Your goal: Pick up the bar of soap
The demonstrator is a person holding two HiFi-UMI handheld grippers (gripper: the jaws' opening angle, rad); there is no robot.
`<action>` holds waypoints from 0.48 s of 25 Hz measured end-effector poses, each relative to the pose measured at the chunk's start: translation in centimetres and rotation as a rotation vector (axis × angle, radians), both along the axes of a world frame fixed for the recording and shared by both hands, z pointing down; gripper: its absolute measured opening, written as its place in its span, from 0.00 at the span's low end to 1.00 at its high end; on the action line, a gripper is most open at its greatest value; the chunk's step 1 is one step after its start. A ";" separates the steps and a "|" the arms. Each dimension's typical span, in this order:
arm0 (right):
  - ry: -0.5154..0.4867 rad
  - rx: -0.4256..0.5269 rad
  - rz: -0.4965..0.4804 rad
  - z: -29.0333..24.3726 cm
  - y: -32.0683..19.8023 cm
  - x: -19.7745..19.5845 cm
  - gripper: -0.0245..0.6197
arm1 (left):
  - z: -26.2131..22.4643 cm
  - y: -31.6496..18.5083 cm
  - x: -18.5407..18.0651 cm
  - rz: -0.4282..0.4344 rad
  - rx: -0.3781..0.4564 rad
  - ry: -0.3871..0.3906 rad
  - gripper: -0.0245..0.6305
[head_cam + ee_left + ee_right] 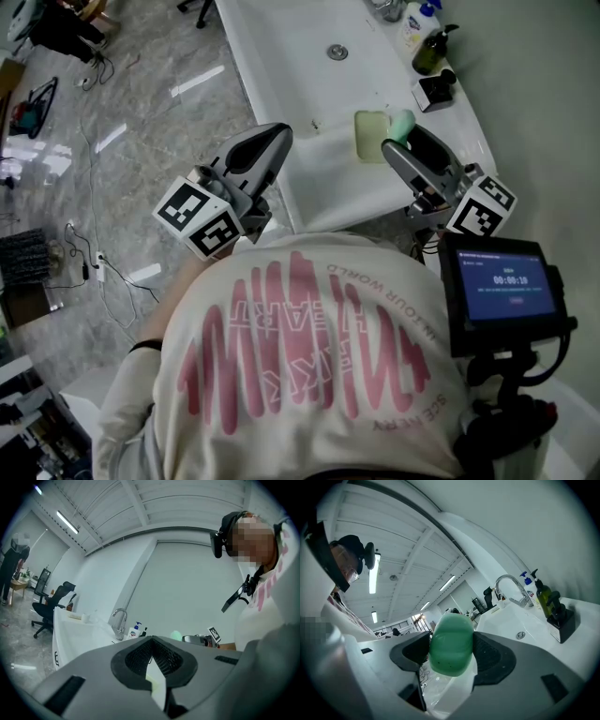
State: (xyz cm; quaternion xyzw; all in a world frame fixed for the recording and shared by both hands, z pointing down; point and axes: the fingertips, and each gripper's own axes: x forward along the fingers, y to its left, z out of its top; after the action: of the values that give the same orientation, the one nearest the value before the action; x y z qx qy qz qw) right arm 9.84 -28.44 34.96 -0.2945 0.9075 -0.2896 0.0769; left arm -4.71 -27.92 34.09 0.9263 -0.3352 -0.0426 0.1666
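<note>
Reaching over the front right part of the washbasin [281,56], the right gripper [405,139] is seen clamped on the bar of soap [401,123]. The soap is green and rounded, and it is pressed on both sides by the dark ribbed pads [494,656], with its domed end standing out past the jaw tips. Only the pads are seen touching it in the right gripper view. In the head view it lies at the right edge of a pale yellow-green soap dish [371,135], which is set on the basin's right ledge. Whether soap and dish touch cannot be told.

The left gripper [274,142] is held over the basin's front left edge, well apart from the soap. Its jaws are brought together at the tips, and nothing is gripped between them.

A round drain [337,52] is seen in the middle of the basin. At the basin's back right corner a white pump bottle [417,21], a dark green bottle [431,52] and a black holder [437,89] are lined up along the wall.
</note>
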 end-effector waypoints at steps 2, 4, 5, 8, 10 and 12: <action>0.001 0.003 0.000 0.0 0.0 0.1 0.49 | 0.1 -0.1 0.0 -0.003 -0.007 0.006 0.04; 0.006 0.003 -0.004 0.2 0.2 0.0 0.49 | 0.2 -0.2 0.1 -0.005 -0.017 0.015 0.04; 0.005 0.001 -0.007 0.3 0.3 0.0 0.49 | 0.2 -0.2 0.1 -0.006 -0.021 0.019 0.04; -0.004 -0.003 -0.013 0.3 0.6 -0.1 0.49 | 0.4 -0.3 0.2 -0.006 -0.029 0.024 0.04; -0.007 -0.002 -0.019 0.4 0.7 -0.2 0.49 | 0.5 -0.2 0.2 -0.007 -0.032 0.025 0.04; -0.010 -0.002 -0.022 0.6 0.8 -0.1 0.49 | 0.5 -0.2 0.3 -0.007 -0.032 0.025 0.04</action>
State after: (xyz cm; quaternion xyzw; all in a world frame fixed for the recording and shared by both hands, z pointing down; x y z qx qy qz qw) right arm 9.73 -27.67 35.52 -0.2831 0.9099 -0.2930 0.0780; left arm -4.43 -28.11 34.62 0.9217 -0.3370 -0.0496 0.1854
